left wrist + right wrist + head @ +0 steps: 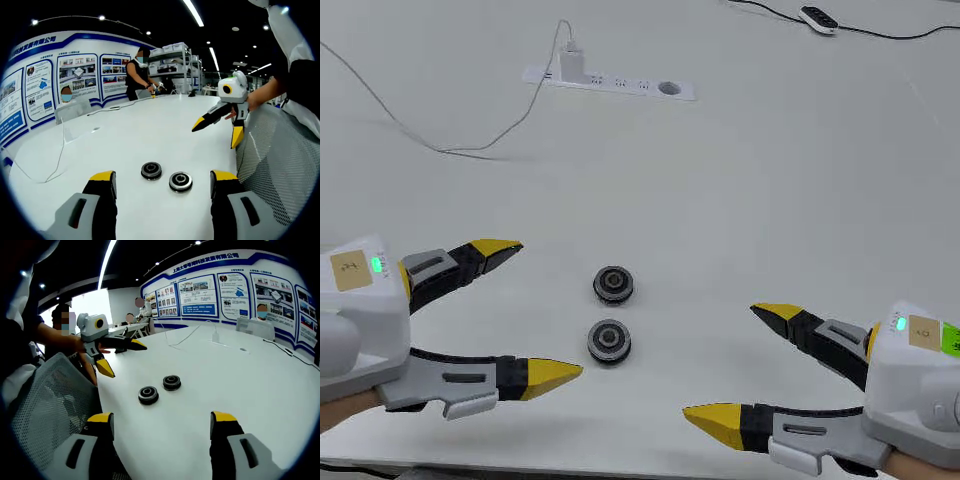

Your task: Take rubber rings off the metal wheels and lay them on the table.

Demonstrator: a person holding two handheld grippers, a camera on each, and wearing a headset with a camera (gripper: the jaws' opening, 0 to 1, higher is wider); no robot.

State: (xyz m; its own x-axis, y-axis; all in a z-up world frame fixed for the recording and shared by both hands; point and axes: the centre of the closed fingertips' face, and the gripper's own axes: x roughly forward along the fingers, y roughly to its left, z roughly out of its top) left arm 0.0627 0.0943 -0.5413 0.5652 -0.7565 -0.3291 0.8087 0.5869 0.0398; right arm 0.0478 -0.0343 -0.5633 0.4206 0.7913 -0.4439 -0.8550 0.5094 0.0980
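Note:
Two small metal wheels with black rubber rings lie flat on the white table, one (613, 284) just behind the other (609, 340). The left gripper view shows them as a left wheel (151, 170) and a right wheel (180, 181); the right gripper view shows a near wheel (148, 394) and a far wheel (172, 382). My left gripper (548, 312) (162, 182) stands open to the left of the wheels, yellow tips apart. My right gripper (738, 364) (161, 423) stands open to their right. Neither touches a wheel.
A white power strip (610, 83) with a plugged charger and a grey cable (440, 150) lies at the back of the table. A black cable with a remote (818, 18) runs along the far right. A mesh chair (50, 405) stands beside the table.

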